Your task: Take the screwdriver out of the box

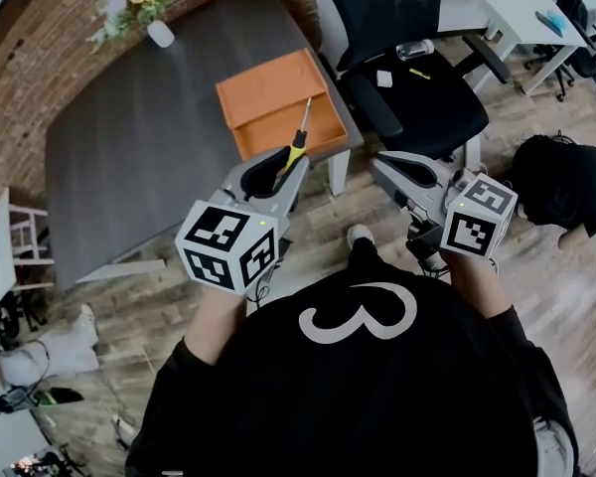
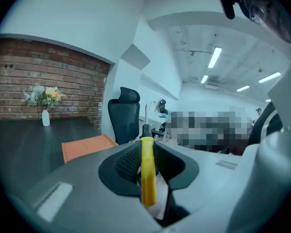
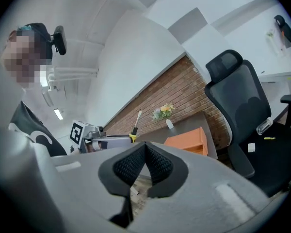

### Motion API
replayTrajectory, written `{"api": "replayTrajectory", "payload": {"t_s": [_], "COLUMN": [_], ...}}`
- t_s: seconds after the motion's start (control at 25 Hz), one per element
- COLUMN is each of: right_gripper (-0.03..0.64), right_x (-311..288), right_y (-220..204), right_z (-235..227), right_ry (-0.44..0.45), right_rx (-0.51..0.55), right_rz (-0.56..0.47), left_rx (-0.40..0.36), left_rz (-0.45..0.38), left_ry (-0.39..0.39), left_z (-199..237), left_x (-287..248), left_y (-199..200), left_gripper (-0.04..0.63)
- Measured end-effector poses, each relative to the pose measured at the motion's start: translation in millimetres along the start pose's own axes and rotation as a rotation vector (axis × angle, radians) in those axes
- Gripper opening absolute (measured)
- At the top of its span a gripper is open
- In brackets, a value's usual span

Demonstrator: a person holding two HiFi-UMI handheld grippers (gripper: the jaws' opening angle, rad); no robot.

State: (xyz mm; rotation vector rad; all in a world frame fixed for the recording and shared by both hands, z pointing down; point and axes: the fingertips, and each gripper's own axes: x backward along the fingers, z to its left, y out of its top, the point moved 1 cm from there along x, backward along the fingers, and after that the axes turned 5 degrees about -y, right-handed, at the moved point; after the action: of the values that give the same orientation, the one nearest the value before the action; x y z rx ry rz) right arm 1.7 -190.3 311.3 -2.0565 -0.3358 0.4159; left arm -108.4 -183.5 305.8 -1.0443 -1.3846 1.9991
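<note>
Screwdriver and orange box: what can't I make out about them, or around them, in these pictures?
- Tip of the screwdriver: too small in every view to tell its type.
- Inside of the box: in the left gripper view it is seen edge-on, with its lower part behind the left gripper.
- Small items on the chair seat: too small in the head view to name.

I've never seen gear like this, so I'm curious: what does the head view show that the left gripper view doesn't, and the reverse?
Only the head view: the right tongs, the person's black shirt, the wooden floor. Only the left gripper view: the ceiling lights. Both: the left tongs shut on the screwdriver by its yellow handle, held out of the orange box, plus the dark table, the flower vase and the black office chair.
</note>
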Motion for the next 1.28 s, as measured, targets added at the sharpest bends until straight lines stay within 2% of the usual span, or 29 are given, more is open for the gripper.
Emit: {"api": "replayTrajectory", "payload": {"t_s": [0.16, 0.44, 0.72, 1.28], "right_gripper": [0.002, 0.001, 0.000, 0.000], "right_x": [1.1, 2.6, 7.2, 10.0], "right_y": [5.7, -1.0, -14.3, -21.1], "right_z": [16.1, 35.1, 49.3, 50.1], "right_ry": [-0.020, -0.022, 0.004, -0.005], "right_rx": [0.070, 0.105, 0.142, 0.130], "right_rz": [-0.032, -0.035, -0.029, -0.016], "left_rx": [0.077, 0.118, 0.105, 0.090], "left_rz": [-0.082, -0.114, -0.109, -0.081], "left_ry": [-0.074, -0.103, -0.113, -0.104], "left_z": [-13.8, -27.6, -38.7, -43.2], "left_x": [19.8, 36.2, 41.0, 40.4], "left_y": [7.0, -0.4, -7.7, -16.6], "left_gripper": [0.100, 0.100, 0.100, 0.100]}}
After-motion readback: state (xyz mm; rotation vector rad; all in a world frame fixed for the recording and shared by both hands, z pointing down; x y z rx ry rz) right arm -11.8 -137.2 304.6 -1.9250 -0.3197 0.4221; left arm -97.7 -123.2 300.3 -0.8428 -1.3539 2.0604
